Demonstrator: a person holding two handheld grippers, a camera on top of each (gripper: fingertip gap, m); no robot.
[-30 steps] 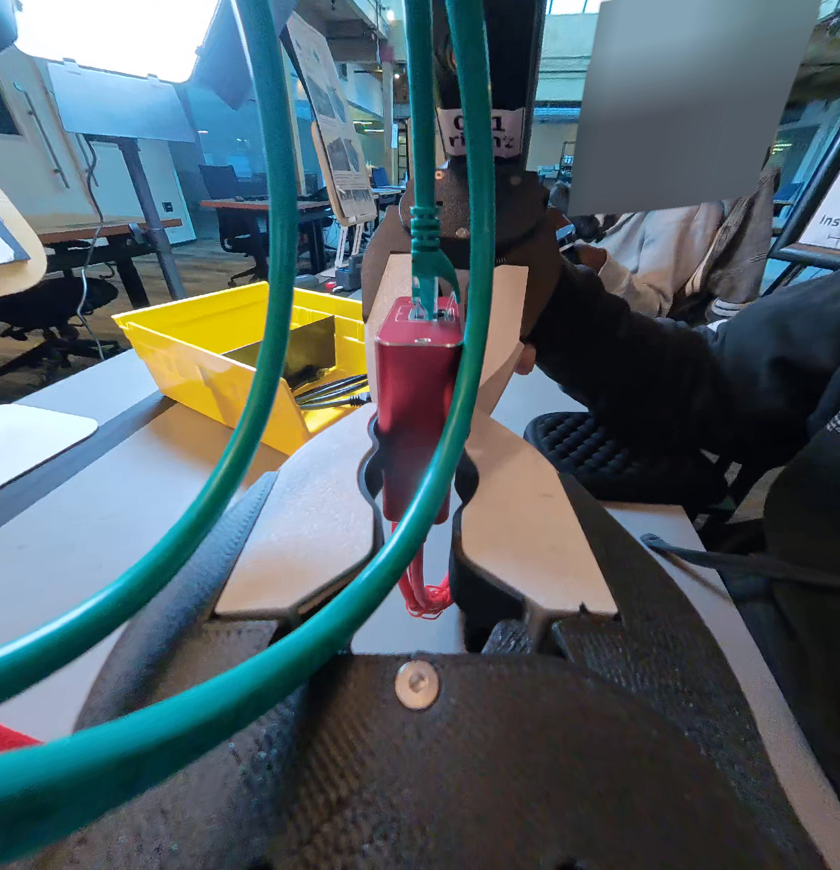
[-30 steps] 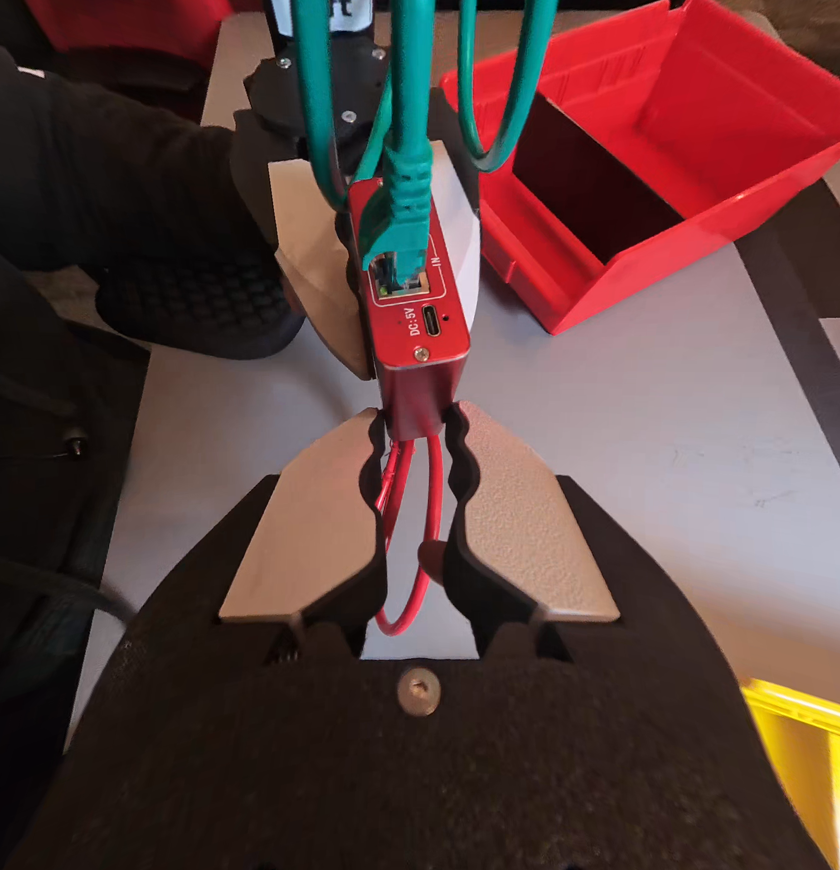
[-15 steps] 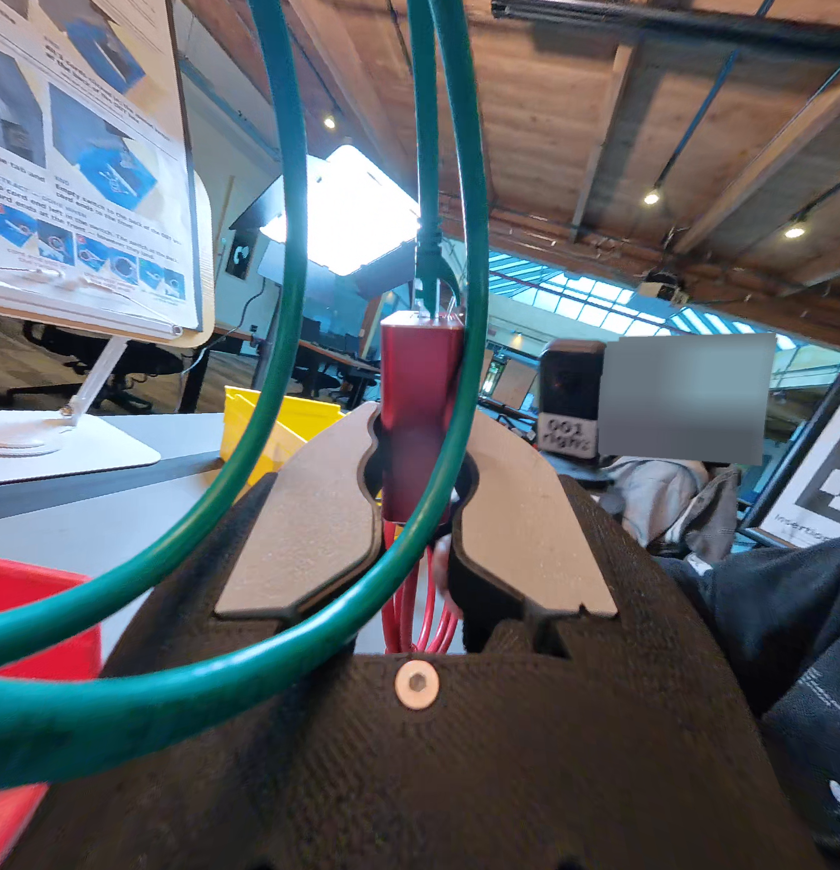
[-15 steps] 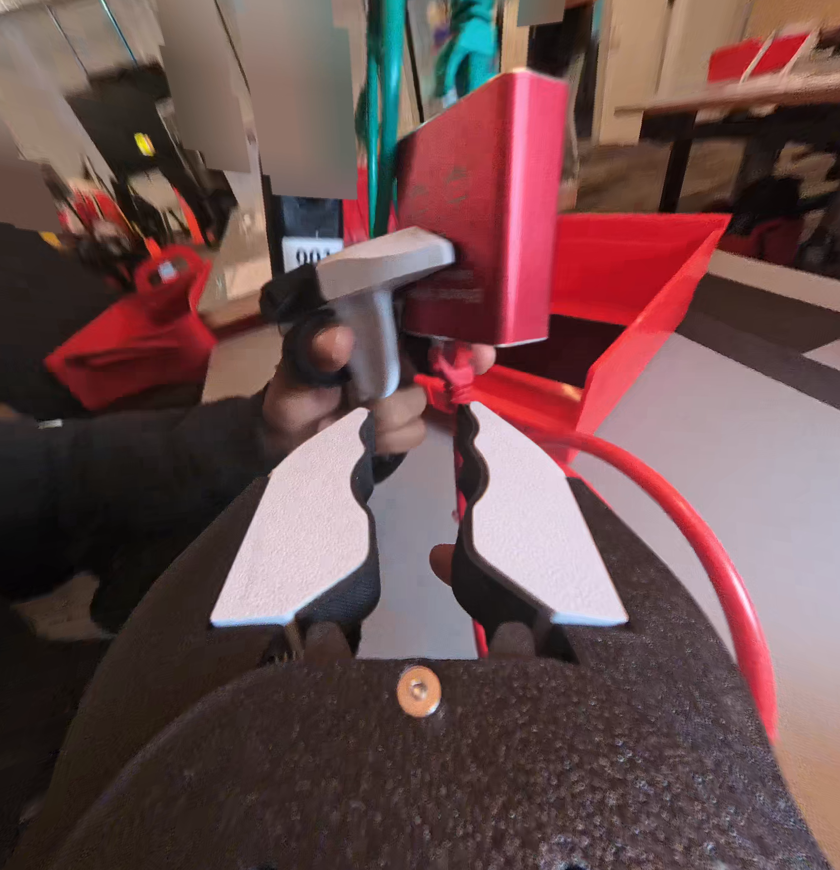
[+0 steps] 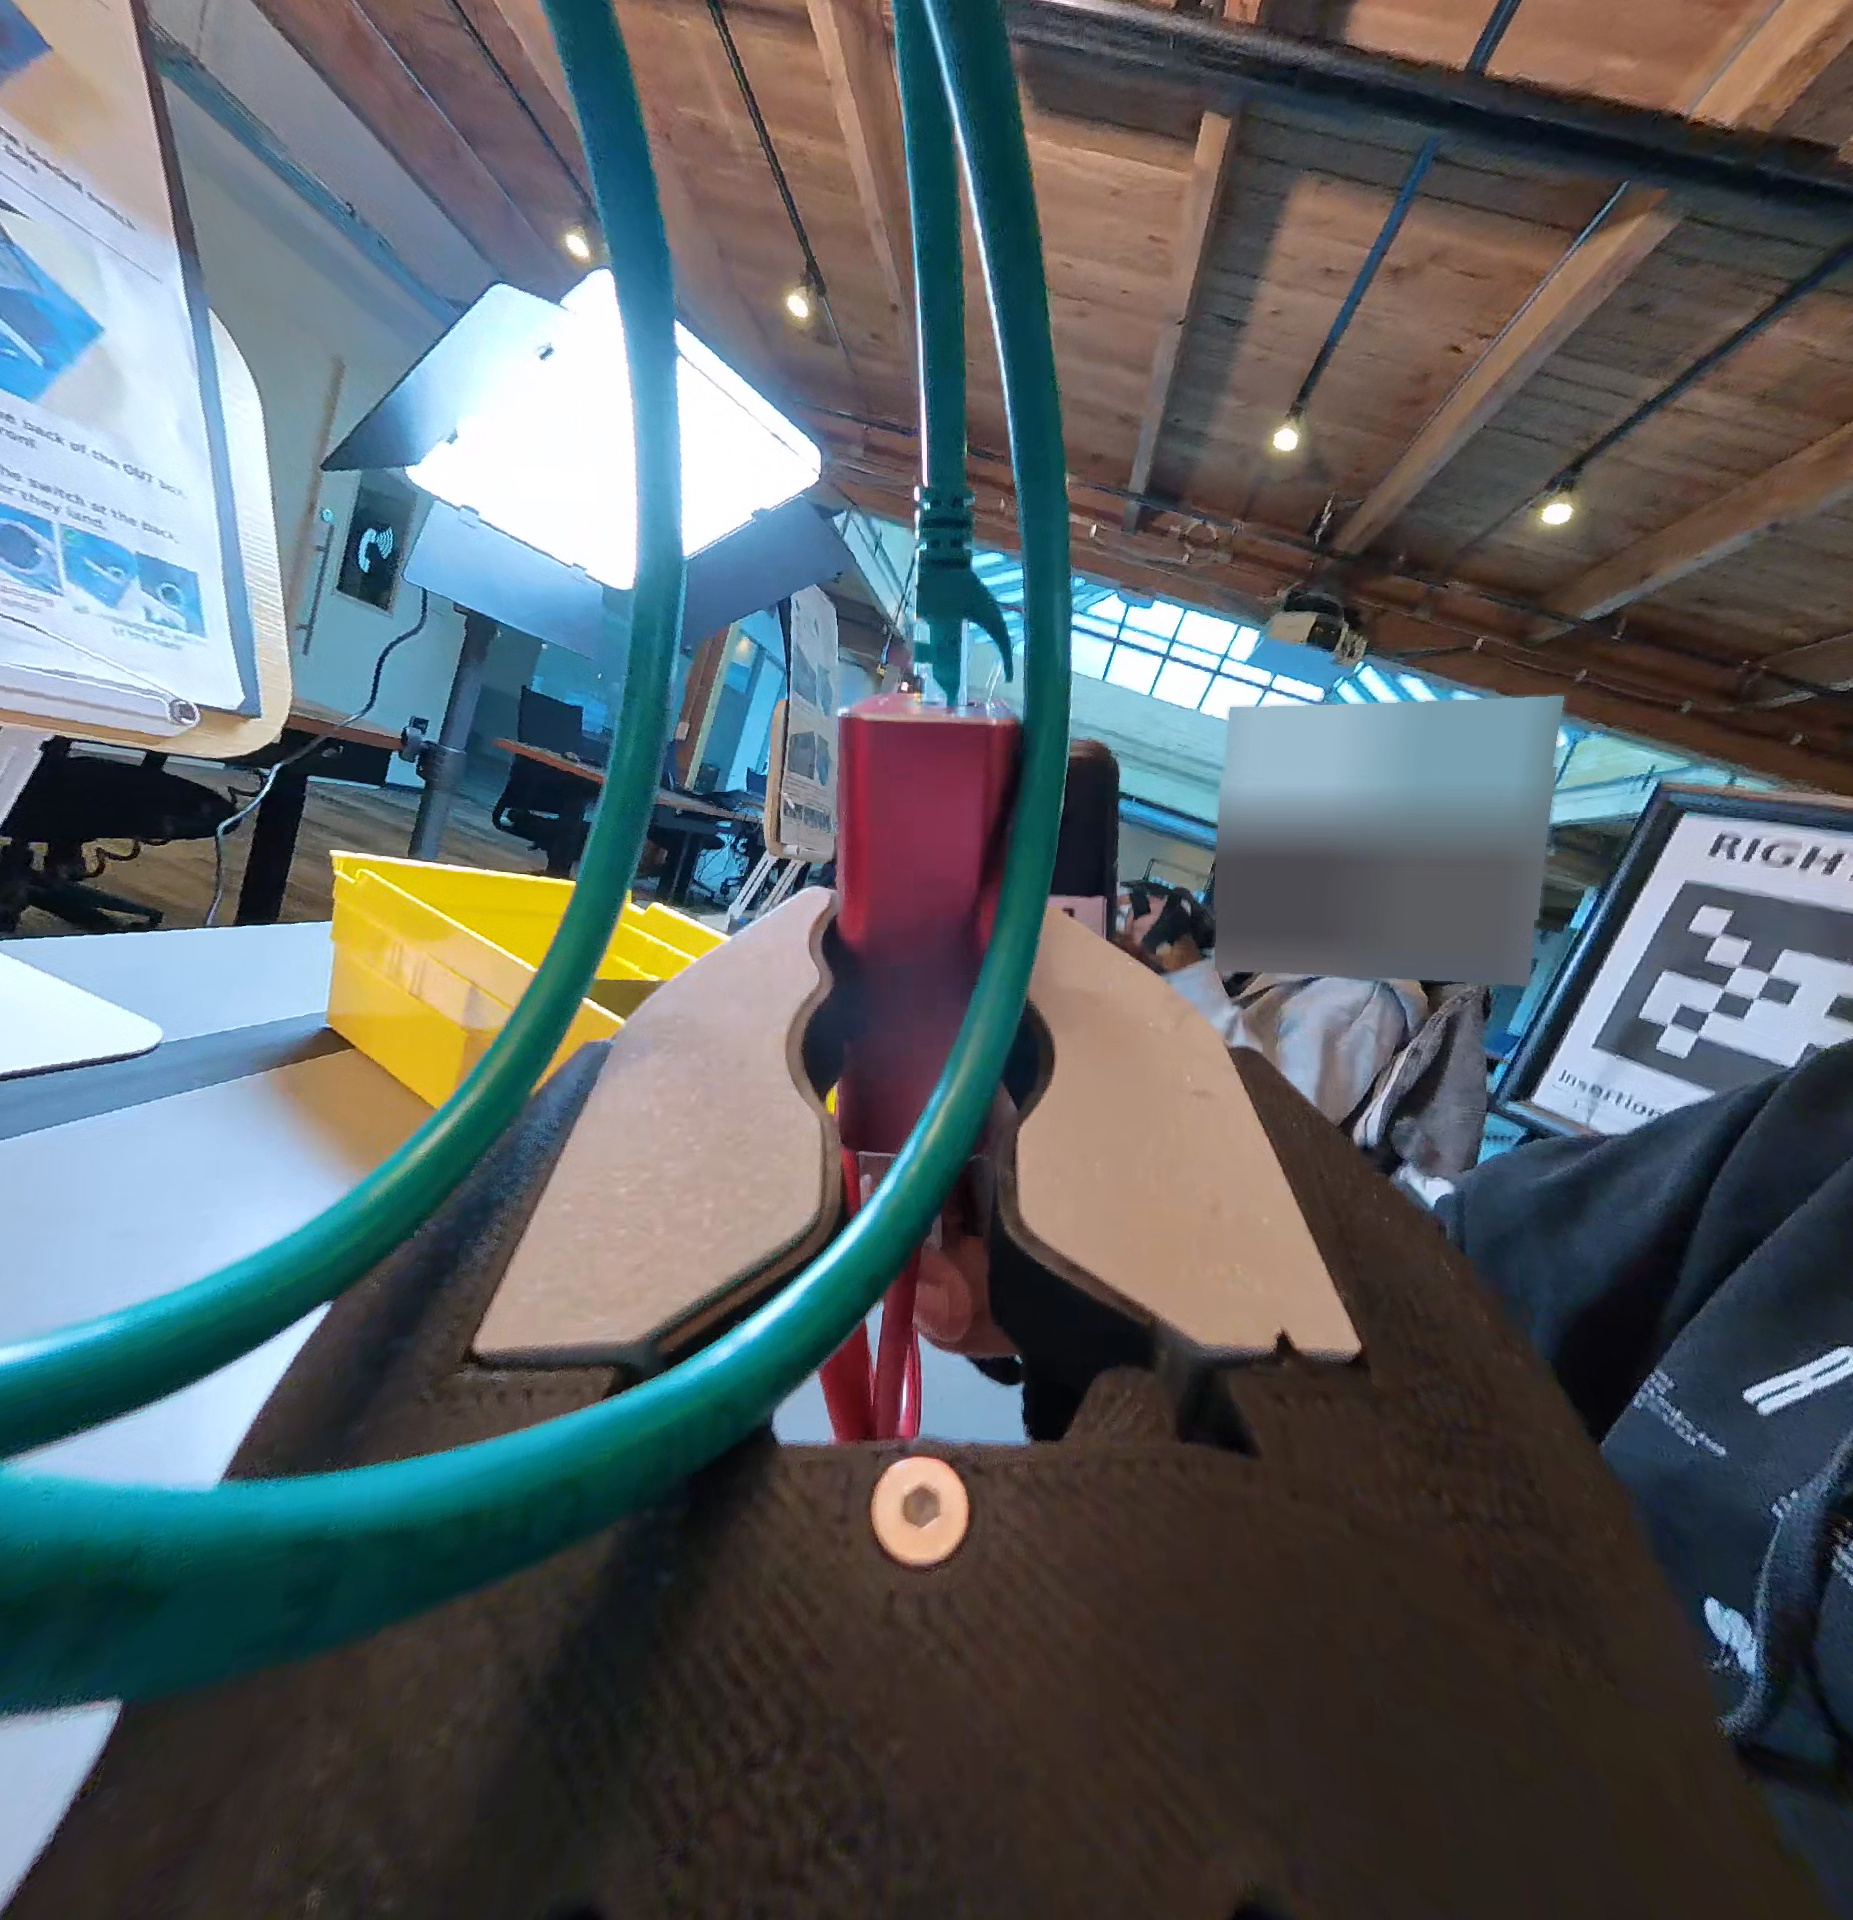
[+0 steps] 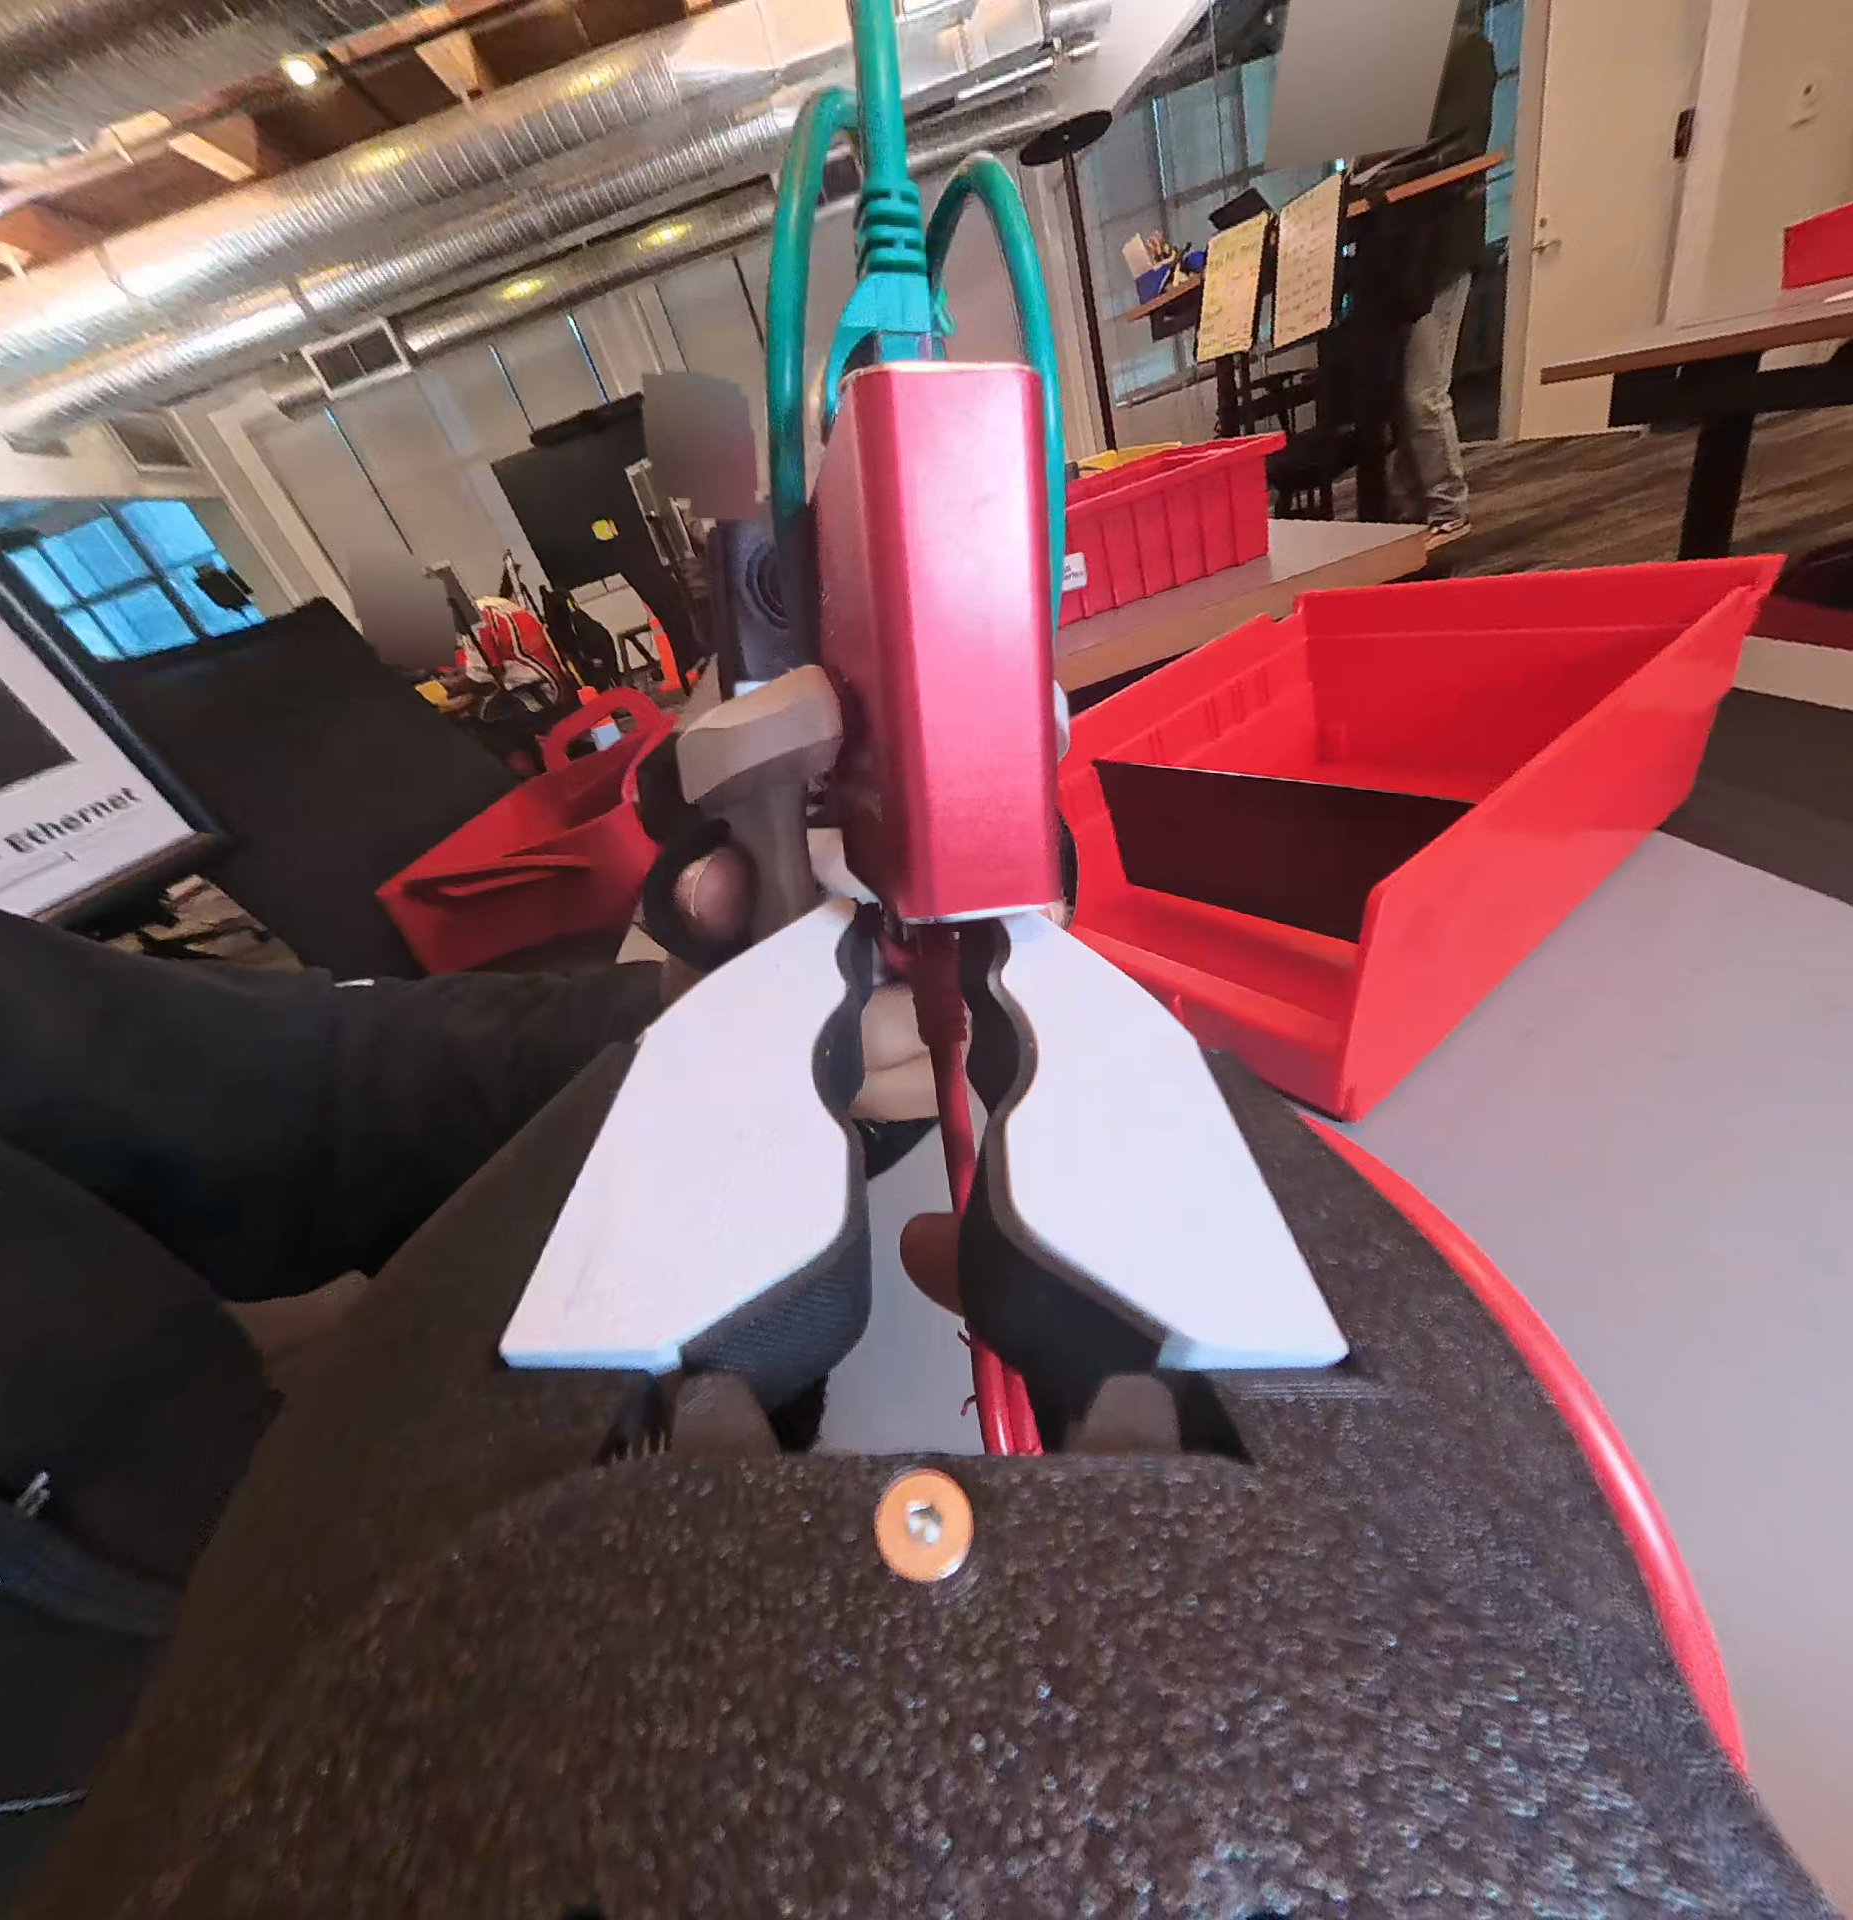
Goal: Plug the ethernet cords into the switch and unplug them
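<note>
two cords are plugged into the red switch (image 5: pixel 917 914), held upright above the desk (image 6: pixel 1628 1039): a green cord (image 5: pixel 943 561) on top, a red cord (image 6: pixel 943 1049) below. my left claw (image 5: pixel 922 1039) is clamped on the switch's lower body. my right claw (image 6: pixel 927 1023) is pinched on the red cord just under its plug. i judge the metal case rigid but slick, the cords springy; better to grip the plug boot, with its latch tab pressed.

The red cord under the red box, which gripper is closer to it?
Right. The right gripper has its fingers closed around the red cord just below the switch. The left gripper clamps the switch itself, above the cord.
</note>
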